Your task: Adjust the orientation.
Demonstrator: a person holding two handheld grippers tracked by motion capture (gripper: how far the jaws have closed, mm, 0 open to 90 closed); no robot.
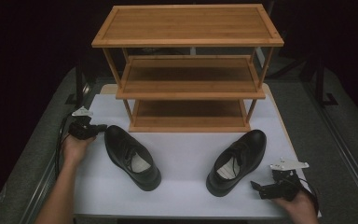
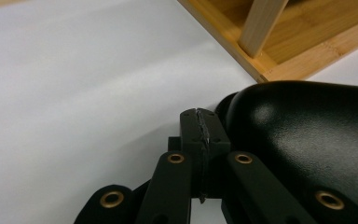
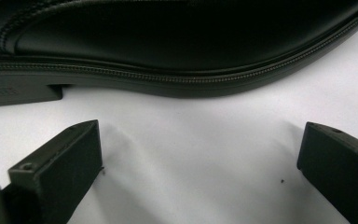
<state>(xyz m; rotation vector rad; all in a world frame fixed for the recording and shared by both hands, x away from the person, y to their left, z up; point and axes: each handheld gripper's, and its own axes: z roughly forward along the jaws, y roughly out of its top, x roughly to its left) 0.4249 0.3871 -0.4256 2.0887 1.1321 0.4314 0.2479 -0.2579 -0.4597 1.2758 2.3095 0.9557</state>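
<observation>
right shoe: upper and both ends cut off by right gripper view's edges
left shoe: only glossy toe visible
rack: only a bottom corner visible

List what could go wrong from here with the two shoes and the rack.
1. The left gripper is shut, its tip beside the left shoe's toe; moving on, it would likely push the shoe rather than grip it.
2. The right gripper stands open facing the right shoe's sole side; closing there may grip nothing.
3. The wooden rack's bottom shelf looks low, so a lifted shoe might knock the shelf above.
</observation>
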